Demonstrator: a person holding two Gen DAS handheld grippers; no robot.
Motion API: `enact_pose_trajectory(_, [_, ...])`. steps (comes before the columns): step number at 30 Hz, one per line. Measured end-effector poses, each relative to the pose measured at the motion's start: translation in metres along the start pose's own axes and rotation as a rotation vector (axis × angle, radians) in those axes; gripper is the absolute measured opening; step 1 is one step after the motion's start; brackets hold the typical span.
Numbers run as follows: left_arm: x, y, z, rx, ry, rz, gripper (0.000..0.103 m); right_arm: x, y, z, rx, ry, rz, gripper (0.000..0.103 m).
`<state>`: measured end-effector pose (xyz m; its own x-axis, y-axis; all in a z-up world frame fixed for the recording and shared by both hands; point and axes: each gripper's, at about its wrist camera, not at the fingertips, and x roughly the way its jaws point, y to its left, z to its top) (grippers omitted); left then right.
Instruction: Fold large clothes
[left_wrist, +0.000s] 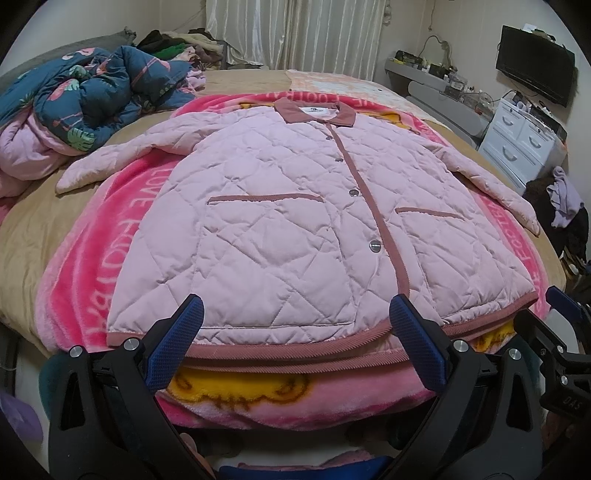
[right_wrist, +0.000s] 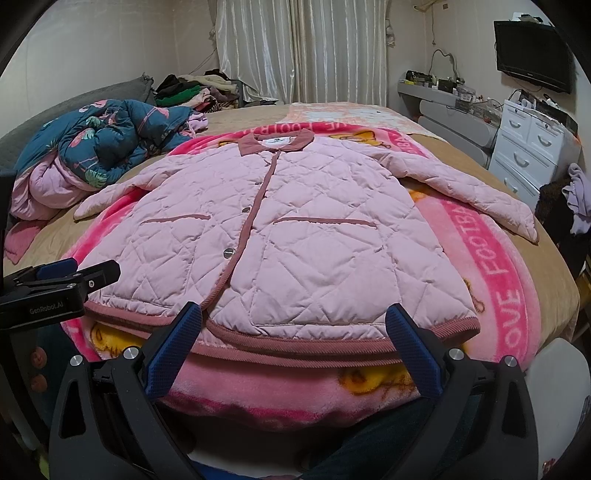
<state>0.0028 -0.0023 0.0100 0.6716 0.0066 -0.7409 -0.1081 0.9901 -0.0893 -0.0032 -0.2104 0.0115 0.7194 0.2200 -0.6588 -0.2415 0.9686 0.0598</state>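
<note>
Currently the jacket (left_wrist: 295, 206) lies flat, buttoned, on the blanket (left_wrist: 122, 236) covering the bed; both the left gripper (left_wrist: 295, 343) and right gripper (right_wrist: 293, 341) hover released at its hem. Puffy quilting could slip from a shallow pinch, skewing the fold.

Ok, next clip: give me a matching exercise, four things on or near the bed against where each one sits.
Things:
1. quilted pink jacket
2. teal flamingo duvet
3. white drawer unit
4. television

Places:
A. on the wall, right
B. bunched at the bed's left side
C. spread flat on the pink blanket
D. on the floor beside the bed's right side

Pairs: 1-C, 2-B, 3-D, 4-A
</note>
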Motion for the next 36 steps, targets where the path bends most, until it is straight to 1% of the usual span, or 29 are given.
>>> enact_pose_trajectory(12, [0.000,-0.001,0.000,0.003,-0.003,0.003,0.094,0.003,-0.002,-0.002,0.005,0.004,0.003,0.099])
enact_pose_trajectory(17, [0.003,-0.002,0.007,0.006,-0.009,0.007,0.094,0.008,-0.006,0.000,0.007,0.013,0.007,0.099])
enact_pose_trajectory(22, [0.011,-0.008,0.023,0.021,-0.013,-0.001,0.094,0.013,-0.009,0.007,0.005,0.020,0.023,0.099])
enact_pose_trajectory(29, [0.020,-0.015,0.047,0.023,-0.024,-0.009,0.094,0.018,-0.015,0.031,0.004,0.006,0.020,0.099])
enact_pose_trajectory(32, [0.023,-0.018,0.062,0.019,-0.042,-0.006,0.094,0.024,-0.019,0.044,0.013,0.012,0.039,0.099])
enact_pose_trajectory(36, [0.025,-0.020,0.076,0.015,-0.066,-0.024,0.094,0.029,-0.022,0.063,0.001,0.001,0.034,0.099])
